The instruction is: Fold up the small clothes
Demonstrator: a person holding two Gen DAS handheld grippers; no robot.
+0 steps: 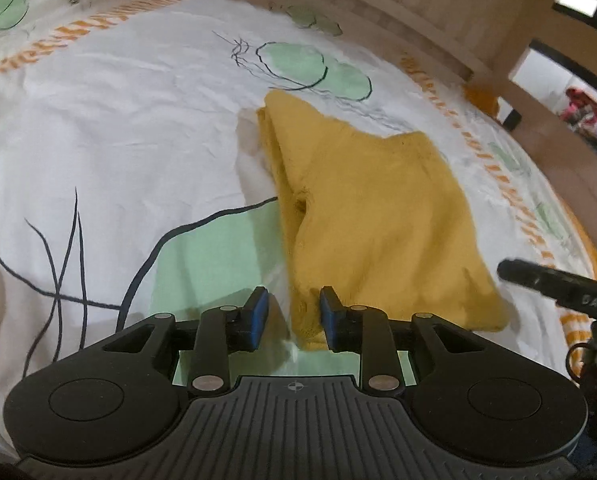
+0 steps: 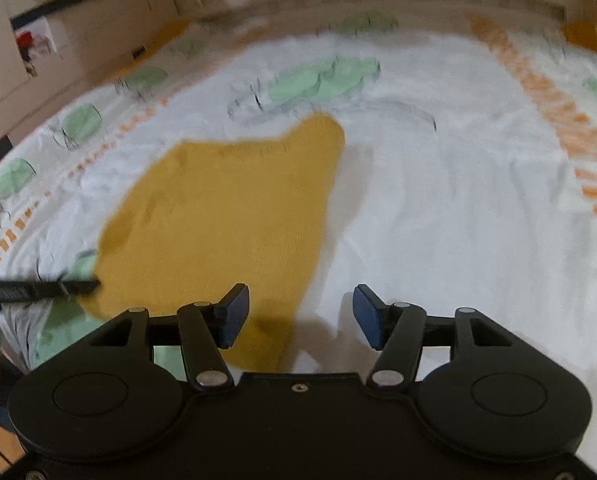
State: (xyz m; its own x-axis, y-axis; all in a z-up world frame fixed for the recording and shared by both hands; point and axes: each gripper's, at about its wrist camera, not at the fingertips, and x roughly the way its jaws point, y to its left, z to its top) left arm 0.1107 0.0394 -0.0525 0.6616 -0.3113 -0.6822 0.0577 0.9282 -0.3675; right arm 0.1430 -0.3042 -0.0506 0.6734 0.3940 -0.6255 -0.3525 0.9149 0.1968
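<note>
Left wrist: left tongs seemingly straddle yellow garment unpinched; right tongs gape empty.

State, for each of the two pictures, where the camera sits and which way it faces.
Left wrist: on the left tool, angled down at the yellow garment on the bedsheet; the right tool's tip shows.
Right wrist: on the right tool, angled down at the same garment.
Shared: garment, bedsheet.
</note>
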